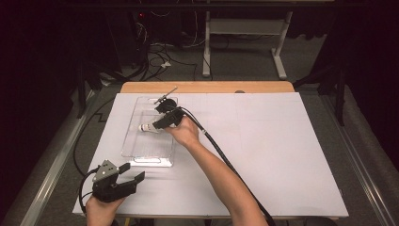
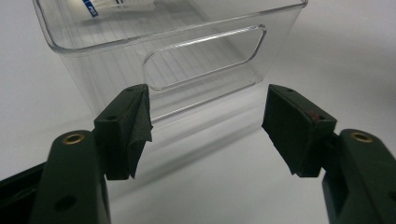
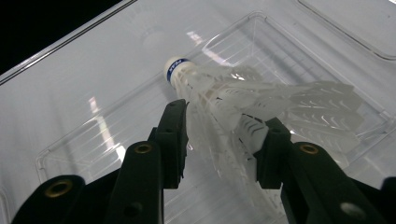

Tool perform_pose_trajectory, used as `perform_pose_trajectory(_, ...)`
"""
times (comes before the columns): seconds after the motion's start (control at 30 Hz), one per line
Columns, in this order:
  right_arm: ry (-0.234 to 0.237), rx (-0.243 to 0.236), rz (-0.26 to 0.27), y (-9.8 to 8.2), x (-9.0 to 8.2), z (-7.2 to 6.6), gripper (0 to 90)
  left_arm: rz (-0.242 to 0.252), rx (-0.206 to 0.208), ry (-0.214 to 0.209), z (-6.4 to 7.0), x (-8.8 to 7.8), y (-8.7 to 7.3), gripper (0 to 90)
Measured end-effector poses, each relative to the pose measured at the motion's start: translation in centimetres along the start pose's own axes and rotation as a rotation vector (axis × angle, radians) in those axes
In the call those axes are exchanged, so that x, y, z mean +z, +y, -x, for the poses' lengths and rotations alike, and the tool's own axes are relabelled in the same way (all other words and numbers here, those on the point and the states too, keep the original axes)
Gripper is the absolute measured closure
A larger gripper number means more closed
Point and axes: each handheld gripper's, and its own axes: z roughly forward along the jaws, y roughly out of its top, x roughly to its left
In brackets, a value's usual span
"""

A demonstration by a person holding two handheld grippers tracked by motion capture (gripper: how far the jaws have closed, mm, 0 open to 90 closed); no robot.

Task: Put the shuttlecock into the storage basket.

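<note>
Left gripper (image 1: 134, 173) at 7 o'clock on table (image 1: 282, 155), jaws spread, empty, clear bin (image 1: 148, 155) wall just ahead. Right gripper (image 3: 219, 140) inside bin, jaws parted around shuttlecock (image 3: 243, 100), feathers between pads; grip uncertain. Cable (image 1: 221, 150) trails toward 5 o'clock.

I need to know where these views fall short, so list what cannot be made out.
- Shuttlecock: in the right gripper view, the right gripper covers its lower skirt, so pad contact is unclear.
- Blue band lettering: too small to read.
- Clear bin: cut off by the left gripper view's top edge.
- Black item at the bin's far end, high view: too small to identify.
</note>
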Motion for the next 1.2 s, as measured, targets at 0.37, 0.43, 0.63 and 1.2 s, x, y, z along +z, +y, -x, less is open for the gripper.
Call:
perform_pose_trajectory(0.37,0.01,0.014,-0.006,-0.6,-0.2,0.6,59.8,0.0,-0.002,0.001,0.0,0.0,0.0,33.3)
perform_pose_trajectory(0.43,0.012,0.015,-0.011,-0.7,-0.4,0.7,59.8,0.0,-0.002,0.001,0.0,0.0,0.0,33.3)
perform_pose_trajectory(0.63,0.018,0.01,0.001,-0.9,-0.7,0.8,60.0,-0.001,-0.003,0.0,0.0,0.0,0.0,33.3)
perform_pose_trajectory(1.2,0.003,0.018,0.021,-1.2,-2.4,1.1,59.6,-0.003,-0.003,0.005,-0.1,0.1,0.0,33.2)
